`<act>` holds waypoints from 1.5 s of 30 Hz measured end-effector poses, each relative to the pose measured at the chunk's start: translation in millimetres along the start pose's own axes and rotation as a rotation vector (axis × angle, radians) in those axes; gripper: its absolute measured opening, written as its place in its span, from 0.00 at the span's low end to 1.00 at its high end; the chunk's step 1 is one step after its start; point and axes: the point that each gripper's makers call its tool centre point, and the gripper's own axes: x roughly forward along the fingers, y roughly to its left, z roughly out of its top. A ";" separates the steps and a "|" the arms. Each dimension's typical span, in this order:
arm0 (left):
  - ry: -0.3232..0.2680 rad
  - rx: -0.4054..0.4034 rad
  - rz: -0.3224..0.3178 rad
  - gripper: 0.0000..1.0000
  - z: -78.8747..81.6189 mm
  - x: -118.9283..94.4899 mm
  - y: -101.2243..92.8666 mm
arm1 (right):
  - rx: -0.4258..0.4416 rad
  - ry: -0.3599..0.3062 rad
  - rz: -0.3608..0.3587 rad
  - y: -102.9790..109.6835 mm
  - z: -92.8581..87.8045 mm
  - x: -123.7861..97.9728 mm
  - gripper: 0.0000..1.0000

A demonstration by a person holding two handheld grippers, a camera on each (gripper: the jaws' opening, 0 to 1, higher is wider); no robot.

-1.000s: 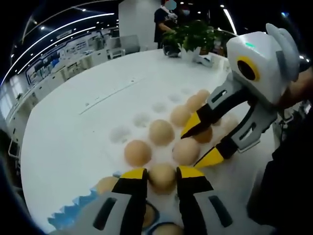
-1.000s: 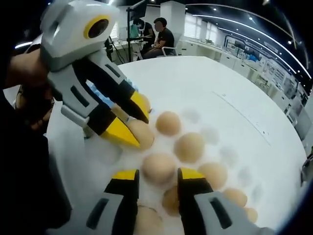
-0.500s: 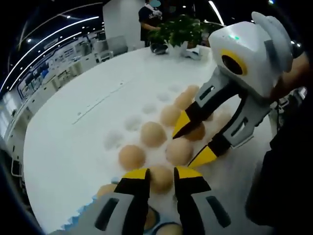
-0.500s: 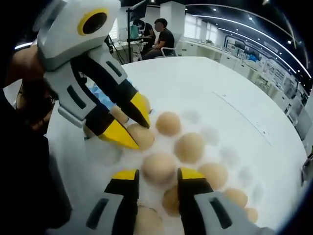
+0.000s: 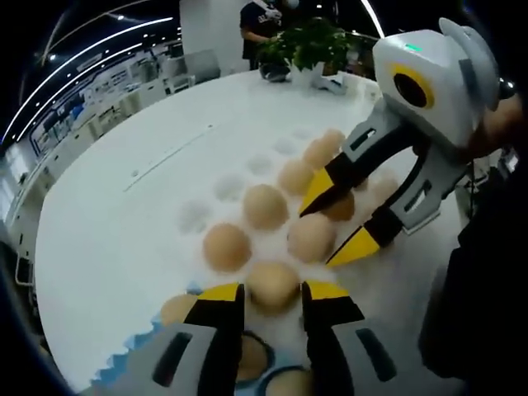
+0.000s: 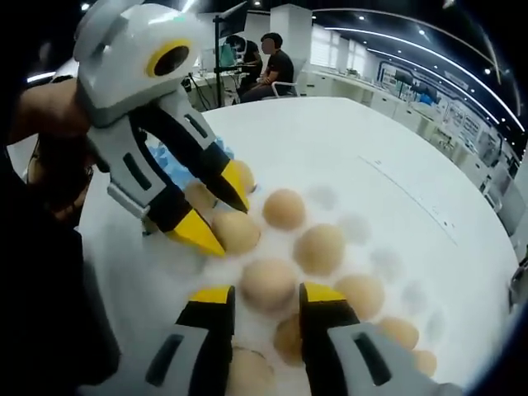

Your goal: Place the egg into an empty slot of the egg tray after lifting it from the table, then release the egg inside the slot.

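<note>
We see the round tan egg (image 5: 273,285) at twelve o'clock of our left gripper (image 5: 272,294), sitting in a slot of the white moulded egg tray (image 5: 195,216) between the yellow-tipped jaws, which stand apart on either side; whether they touch the shell we cannot tell. Our right gripper (image 6: 265,295) likewise has its jaws apart around a second tan egg (image 6: 267,283) seated at its twelve o'clock. The left looks nearer to release, so we judge the coming move is to widen and back off toward six o'clock.

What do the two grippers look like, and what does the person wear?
Each gripper, the left gripper and the right gripper, has a white rounded body with a yellow ring, grey arms with dark slots, and black jaws that end in yellow pointed tips. The right one also bears a small green light on top. The person wears a dark sleeve.
</note>
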 end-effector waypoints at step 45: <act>0.032 -0.098 0.036 0.26 10.0 -9.0 4.9 | 0.004 -0.027 -0.004 -0.1 1.4 0.9 0.32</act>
